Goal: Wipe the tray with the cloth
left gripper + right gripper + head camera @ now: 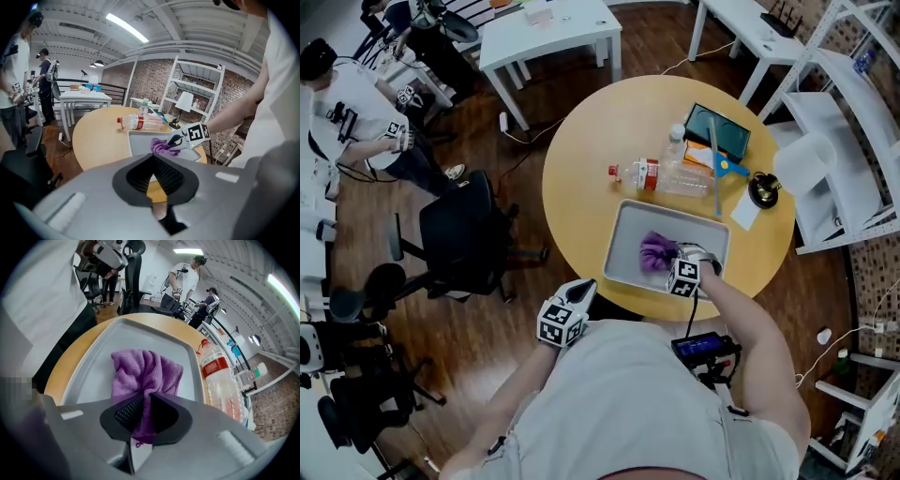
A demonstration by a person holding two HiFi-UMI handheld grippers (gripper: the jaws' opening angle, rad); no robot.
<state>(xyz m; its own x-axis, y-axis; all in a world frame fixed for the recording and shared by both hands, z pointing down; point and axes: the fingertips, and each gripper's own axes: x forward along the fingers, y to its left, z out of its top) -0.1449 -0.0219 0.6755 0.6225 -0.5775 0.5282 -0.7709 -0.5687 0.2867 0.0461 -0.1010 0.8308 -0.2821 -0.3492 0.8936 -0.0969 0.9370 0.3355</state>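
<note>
Wiping looks under way on a round, pale yellow wooden surface (600, 141). A shallow grey rectangular metal tray (623, 246) lies near the edge of the surface closest to the person. A clear plastic bottle with a red label (661, 175) lies on its side just beside the tray's far rim. Inside the tray, a crumpled purple microfibre cloth (143, 371) rests on the tray floor. The right tongs (144, 404) are clenched on a narrow fold of the cloth. The left tongs (152, 159) are closed on nothing and hang off the surface by the person's body, well apart from the tray.

Likely risks: nothing braces the tray, so a firm stroke could slide it into the bottle or towards the surface's edge. The pinched fold is small, so drag on the tray floor could pull the cloth free.
</note>
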